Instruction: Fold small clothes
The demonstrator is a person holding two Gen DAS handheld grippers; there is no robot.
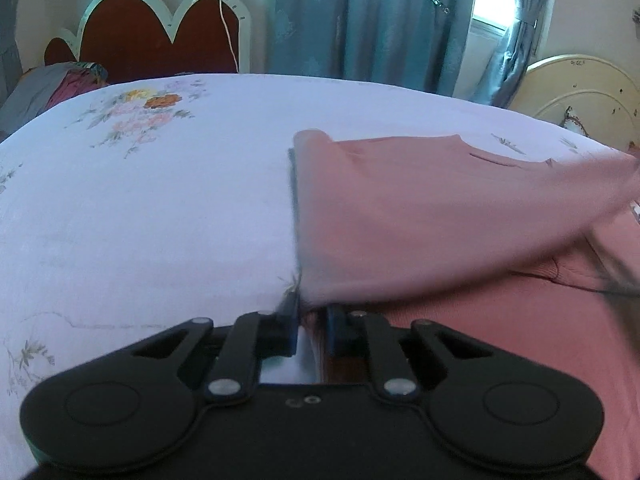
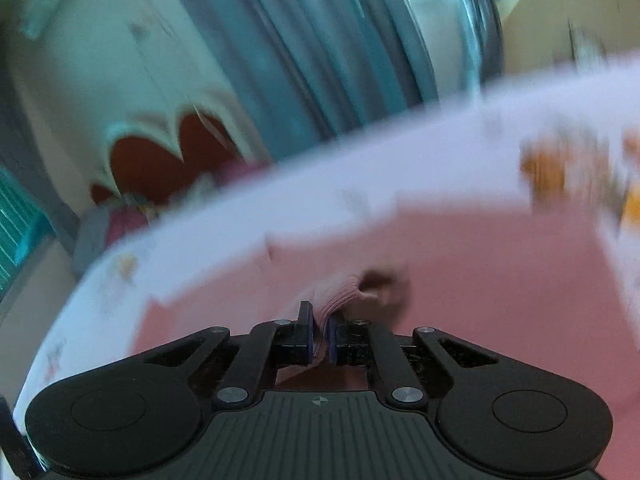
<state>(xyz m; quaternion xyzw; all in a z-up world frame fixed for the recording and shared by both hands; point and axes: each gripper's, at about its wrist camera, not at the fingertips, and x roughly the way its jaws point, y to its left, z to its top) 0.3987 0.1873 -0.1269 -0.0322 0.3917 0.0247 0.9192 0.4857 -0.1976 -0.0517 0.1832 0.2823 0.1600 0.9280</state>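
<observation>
A pink garment [image 1: 420, 216] lies on the white flowered bedsheet [image 1: 140, 208], its upper layer lifted and pulled off toward the right edge of the left wrist view. My left gripper [image 1: 313, 320] is shut on the near left corner of that garment, with cloth bunched between the blue pads. In the blurred right wrist view the same pink garment [image 2: 460, 272] spreads ahead, and my right gripper [image 2: 320, 336] is shut on a gathered fold of it, the ribbed cloth rising from between the pads.
A dark red headboard with a white scalloped frame [image 1: 160, 36] stands at the far left, with a heap of clothes [image 1: 60, 84] beside it. Blue curtains [image 1: 360, 20] hang behind the bed. A cream footboard [image 1: 580, 92] sits at the right.
</observation>
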